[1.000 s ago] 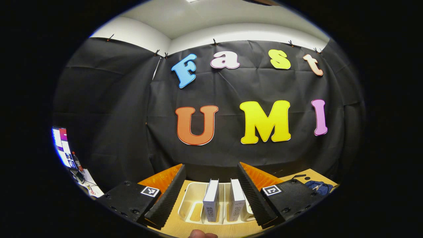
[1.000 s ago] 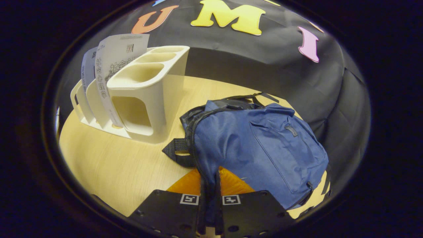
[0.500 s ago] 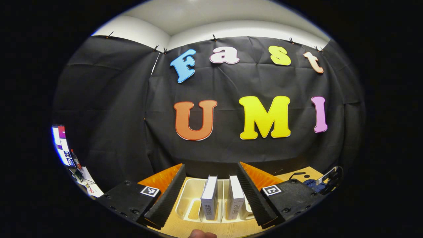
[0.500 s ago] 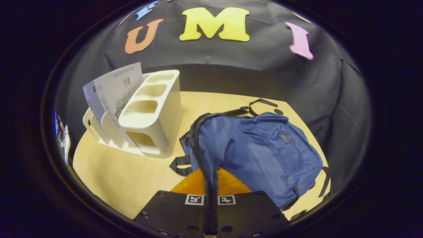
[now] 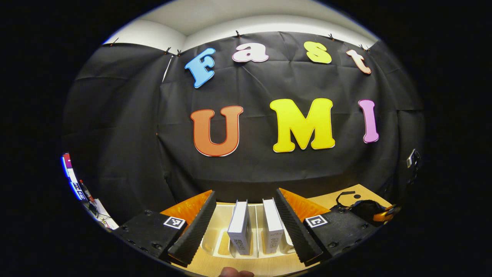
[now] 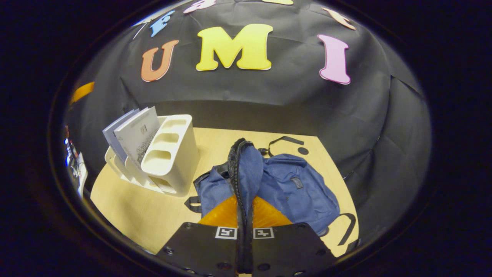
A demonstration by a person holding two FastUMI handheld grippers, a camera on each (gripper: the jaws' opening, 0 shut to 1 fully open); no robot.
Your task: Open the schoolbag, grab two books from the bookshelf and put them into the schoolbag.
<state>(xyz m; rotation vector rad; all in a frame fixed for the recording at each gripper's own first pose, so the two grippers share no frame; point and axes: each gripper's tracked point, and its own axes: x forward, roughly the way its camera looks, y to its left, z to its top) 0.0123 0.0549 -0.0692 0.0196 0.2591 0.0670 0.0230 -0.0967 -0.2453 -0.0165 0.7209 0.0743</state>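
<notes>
On the wooden table (image 6: 153,215), the schoolbag (image 6: 292,188) edge is clamped by the right gripper (image 6: 245,215). Two books (image 5: 239,227) are flanked by the spread left gripper (image 5: 246,221).

Left gripper (image 5: 246,215) jaws spread wide, both books (image 5: 239,227) standing upright between the fingers with open gaps on the outer sides. Bookshelf (image 5: 221,240) dividers wall in each book below; the tops stand free. Narrow slot between the two books. In the right gripper view, bare table (image 6: 134,209) runs in front of the bookshelf and behind the schoolbag (image 6: 292,188), a wide lane. Right gripper (image 6: 245,215) pinches the schoolbag's zipper edge, lifting the fabric into a ridge. Loose strap (image 6: 282,139) lies on the table behind the schoolbag.
</notes>
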